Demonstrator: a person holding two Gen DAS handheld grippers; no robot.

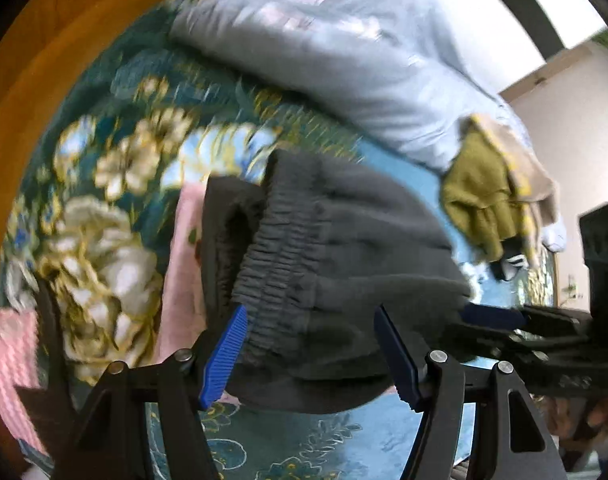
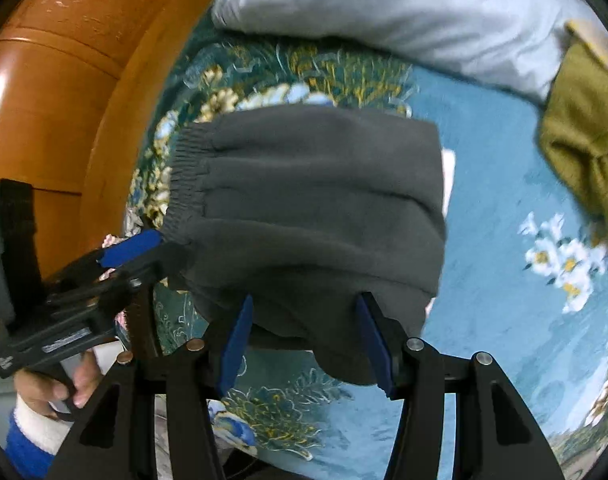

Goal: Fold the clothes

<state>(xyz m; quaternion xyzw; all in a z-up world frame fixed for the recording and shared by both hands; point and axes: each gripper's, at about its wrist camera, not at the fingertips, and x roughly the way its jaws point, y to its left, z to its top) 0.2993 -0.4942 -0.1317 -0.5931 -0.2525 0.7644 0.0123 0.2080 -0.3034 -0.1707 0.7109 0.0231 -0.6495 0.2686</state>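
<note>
A folded dark grey fleece garment [image 2: 312, 208], its gathered elastic waistband [image 2: 185, 184] to the left, hangs lifted above a teal floral bedspread [image 2: 484, 208] beside an orange wooden bed frame [image 2: 63, 92]. It looks soft, thick and fairly light, likely to sag and slide open unless taken at the firmer waistband or along the stacked bottom edge. On the left, the left gripper [image 1: 312, 354] stands with its blue pads [image 1: 223, 356] wide apart, the bundle's lower edge drooping between them; whether they press it cannot be told. To the right, the right gripper [image 2: 308, 338] is likewise spread broadly, the cloth's hem lying between its jaws without a visible pinch. A pale blue quilt [image 2: 404, 12] and an olive garment [image 2: 580, 140] lie beyond.
</note>
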